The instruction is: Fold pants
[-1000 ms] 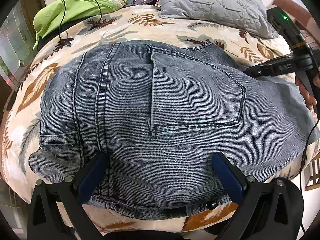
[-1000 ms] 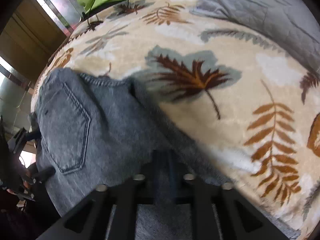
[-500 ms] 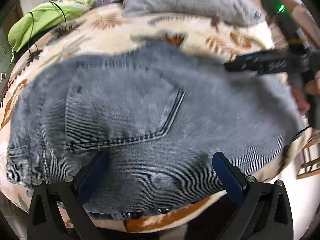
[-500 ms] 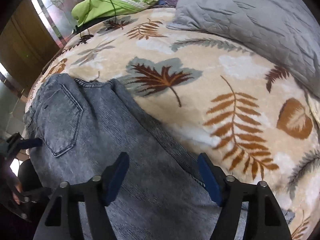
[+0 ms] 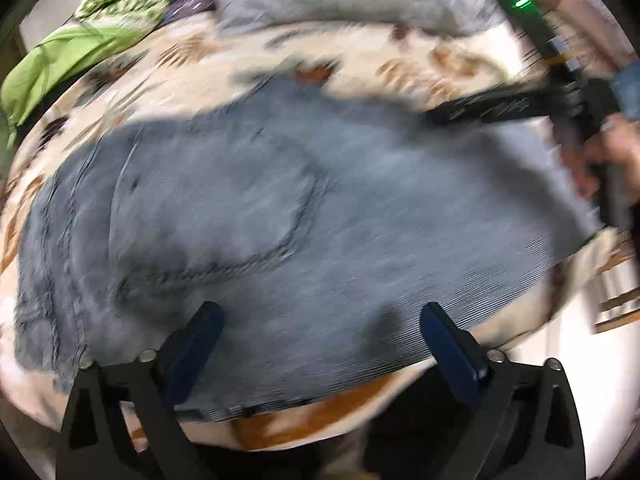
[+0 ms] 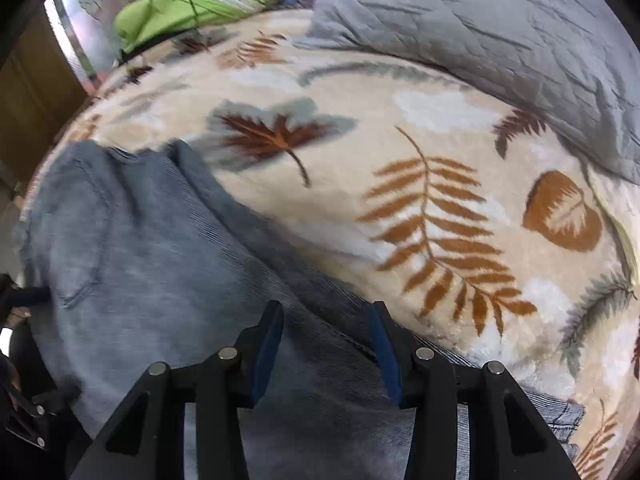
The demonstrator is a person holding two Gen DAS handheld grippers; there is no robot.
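Note:
Blue-grey jeans (image 5: 280, 208) lie flat on the leaf-print blanket (image 5: 248, 60), back pocket up. My left gripper (image 5: 320, 320) hovers over their near edge, open wide, nothing between its blue pads. In the right wrist view the jeans (image 6: 152, 264) run from the left down under my right gripper (image 6: 326, 320). Its jaws are closing but still apart, with denim below them and not pinched. The right gripper's black body (image 5: 520, 104) and the hand holding it show blurred at the far right of the left wrist view.
A grey quilted pillow (image 6: 500, 32) lies at the head of the bed. A green cloth (image 6: 172, 16) with a black cable is bunched at the far left. The bed's near edge (image 5: 320, 420) drops off just below the jeans. A wooden panel (image 6: 32, 92) stands on the left.
The right gripper let go of the denim, opened wide, then narrowed. The left gripper slid right along the jeans, so the pocket now sits further left in its blurred view.

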